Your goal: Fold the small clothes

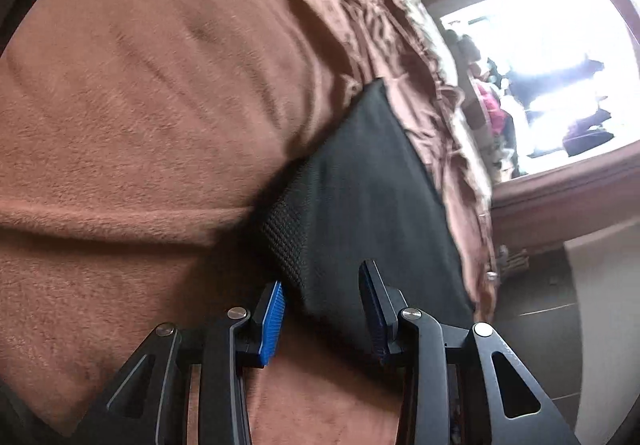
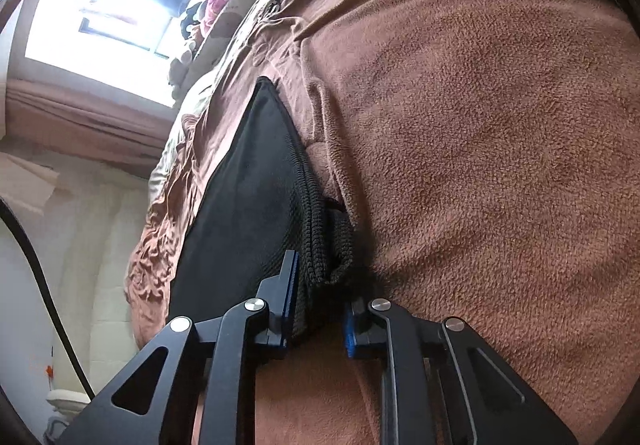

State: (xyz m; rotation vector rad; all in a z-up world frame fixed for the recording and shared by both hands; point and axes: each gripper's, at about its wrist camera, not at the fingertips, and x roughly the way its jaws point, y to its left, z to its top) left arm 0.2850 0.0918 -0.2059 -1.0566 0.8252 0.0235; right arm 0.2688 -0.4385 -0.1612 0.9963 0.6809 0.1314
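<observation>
Fabric first, left wrist view: black garment [image 1: 360, 181] lies on the brown blanket [image 1: 140, 105], its long axis running from lower centre toward upper right; left gripper [image 1: 324, 309] jaws spread, astride its near edge. Right wrist view: right gripper [image 2: 320, 309] jaws pinch the knit hem [image 2: 320, 245], lower centre.

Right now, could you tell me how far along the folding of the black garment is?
Early or midway: the black garment lies on the brown blanket, whether already folded I cannot tell. The right gripper has its ribbed edge between its fingers; the left gripper straddles its near edge. Folding over remains.
</observation>
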